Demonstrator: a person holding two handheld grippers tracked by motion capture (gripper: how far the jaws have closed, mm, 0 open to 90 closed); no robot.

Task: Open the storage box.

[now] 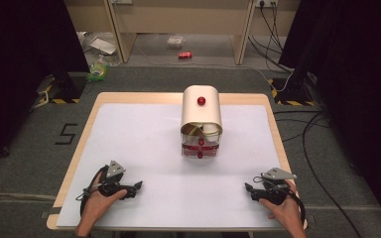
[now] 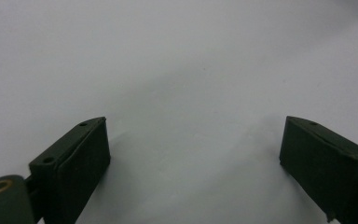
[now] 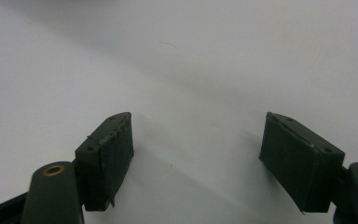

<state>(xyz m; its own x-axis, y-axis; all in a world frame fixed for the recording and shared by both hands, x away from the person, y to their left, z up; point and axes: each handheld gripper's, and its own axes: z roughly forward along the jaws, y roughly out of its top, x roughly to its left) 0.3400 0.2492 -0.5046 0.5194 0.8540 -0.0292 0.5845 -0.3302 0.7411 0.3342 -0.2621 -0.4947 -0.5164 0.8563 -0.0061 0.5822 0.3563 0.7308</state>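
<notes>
in the high view one box (image 1: 201, 121) stands on the white mat (image 1: 144, 148) of the table (image 1: 87, 116), a cream curved-lidded thing with one red knob (image 1: 201, 101) on top and a clear lower part showing red fittings at the front; it sits toward the far middle of the mat, and every place below is told from it. two grippers rest near the mat's front edge, well apart from the box: the left gripper (image 1: 138, 186) lies to the box's front left, held by one hand (image 1: 96, 203), its jaws pointing inward toward the middle; the right gripper (image 1: 248, 188) lies to the box's front right, held by the other hand (image 1: 285, 210), its jaws also pointing inward. each carries one grey three-cornered plate on top, so two plates in all. nothing lies between either pair of jaws and the box. beyond the table, behind the box, one red can (image 1: 185, 55) lies on the floor. in the left gripper view two black jaws stand wide apart over bare white mat (image 2: 182, 84), with nothing between them, so this claw is open and empty. in the right gripper view two black jaws likewise stand wide apart above bare mat (image 3: 191, 70), nothing held, the claw open.
</notes>
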